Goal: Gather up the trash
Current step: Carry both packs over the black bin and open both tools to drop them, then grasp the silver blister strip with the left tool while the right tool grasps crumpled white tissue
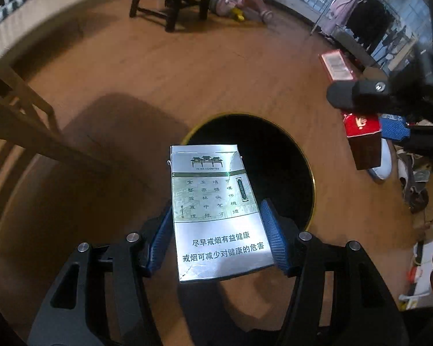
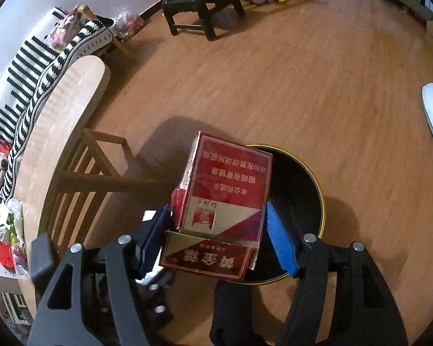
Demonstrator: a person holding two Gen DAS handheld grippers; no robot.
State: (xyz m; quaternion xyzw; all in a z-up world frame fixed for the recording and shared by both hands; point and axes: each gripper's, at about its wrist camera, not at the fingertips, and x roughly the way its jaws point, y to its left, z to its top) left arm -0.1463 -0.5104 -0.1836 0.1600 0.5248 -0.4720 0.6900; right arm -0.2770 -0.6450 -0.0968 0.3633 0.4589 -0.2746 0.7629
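Drop phase, both hands loaded. My left gripper [image 1: 218, 239] is clamped on a silver cigarette pack [image 1: 216, 210], blue pads [image 1: 161, 239] pressed on both long edges, pack flat with the printed face up. Its far end hangs over the near rim of the black bin [image 1: 274, 155]; the near end sits short of the opening, as far as I can judge.

My right gripper [image 2: 219, 236] carries a red cigarette pack [image 2: 225, 193] with its flip lid [image 2: 207, 256] hanging open toward me. The left pad [image 2: 156, 239] touches the pack's side. The right pad [image 2: 280, 245] looks to have a sliver of gap at the pack edge, so I can't tell how firm that grip is. The pack sits over the left part of the bin [image 2: 303, 184], which stands on the wooden floor [image 2: 303, 72] beside a wooden chair [image 2: 86, 158].

Next, as I read it: nudge both packs further over the opening, then open the jaws one at a time. Risks: the red pack is off-centre and could clip the rim, and the loose lid could snag a pad on release.
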